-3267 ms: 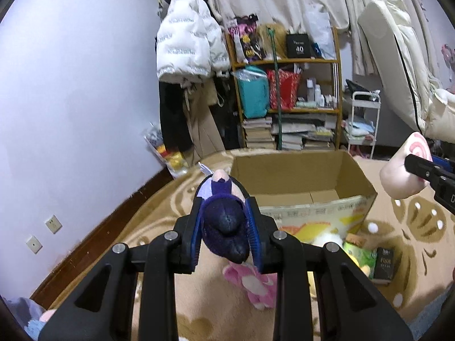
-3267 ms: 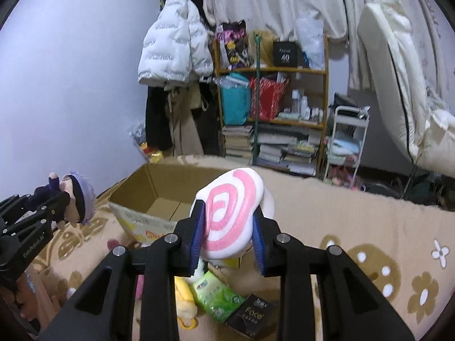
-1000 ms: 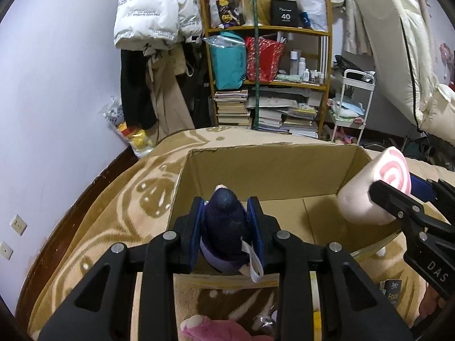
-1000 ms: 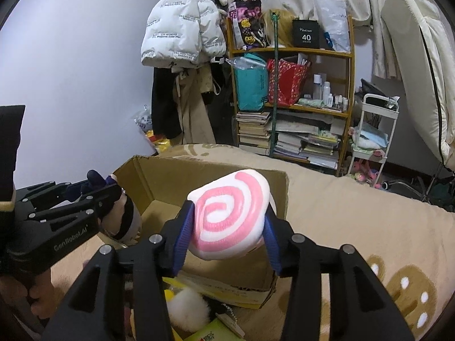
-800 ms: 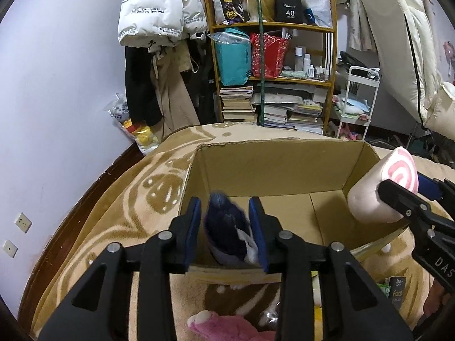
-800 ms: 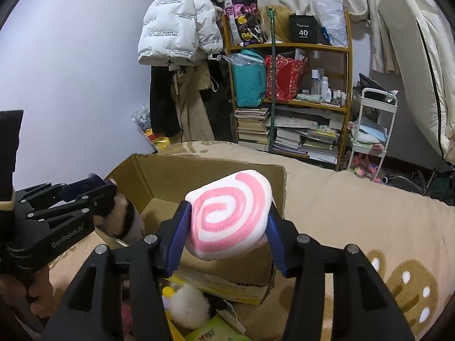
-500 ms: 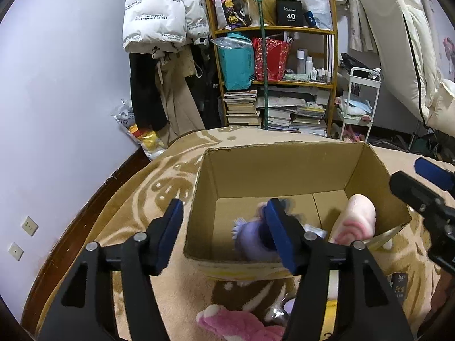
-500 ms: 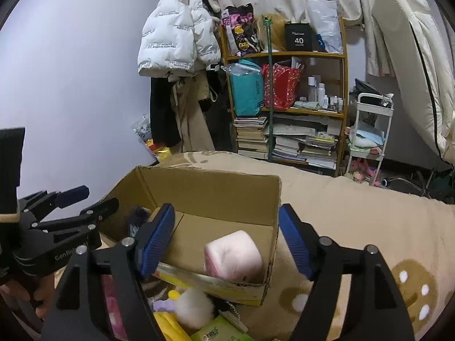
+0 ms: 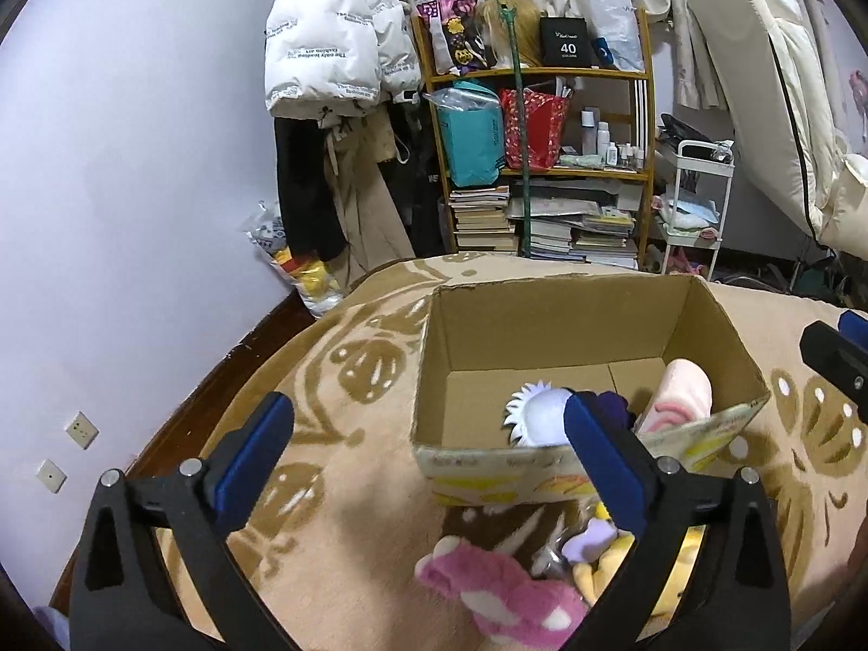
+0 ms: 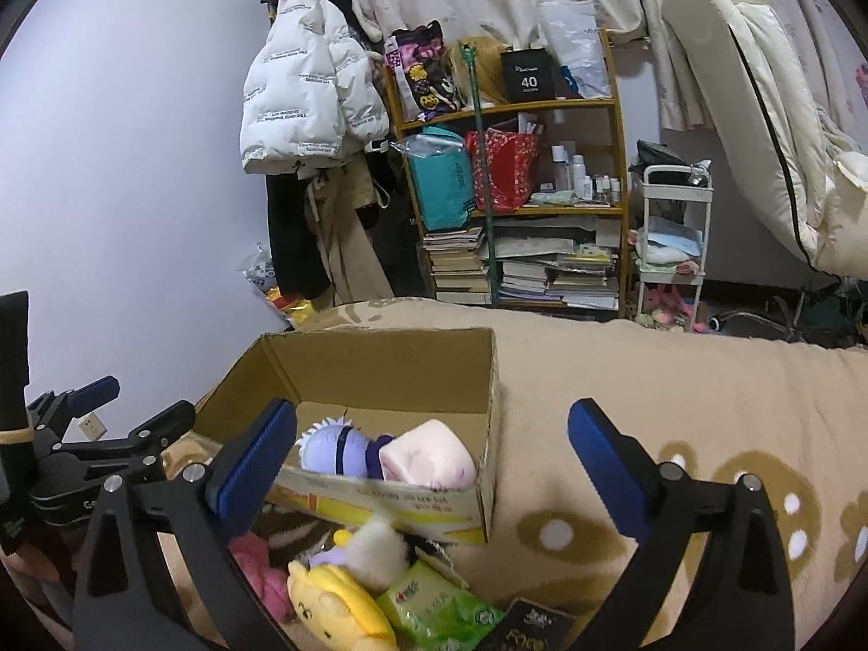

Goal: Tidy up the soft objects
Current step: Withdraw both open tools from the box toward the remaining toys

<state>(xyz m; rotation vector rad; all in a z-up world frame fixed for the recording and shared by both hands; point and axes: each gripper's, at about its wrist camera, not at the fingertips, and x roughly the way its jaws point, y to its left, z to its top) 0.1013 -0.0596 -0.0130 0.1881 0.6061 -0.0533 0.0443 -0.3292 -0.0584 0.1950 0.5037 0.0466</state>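
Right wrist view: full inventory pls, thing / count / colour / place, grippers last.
cardboard box: 1, brown, open, on the blanket
doll: 1, pale purple hair, lying in the box
swirl plush: 1, pink and white, in the box against the doll
yellow plush: 1, in front of the box
white fluffy plush: 1, by the box front
pink plush: 1, left of the yellow one
green packet: 1, in front of the box
black packet: 1, bottom edge
blanket: 1, tan with brown pattern
shelf: 1, wooden, at the wall
white jacket: 1, hanging
left gripper: black, blue pads, open, empty
right gripper: same, open, empty
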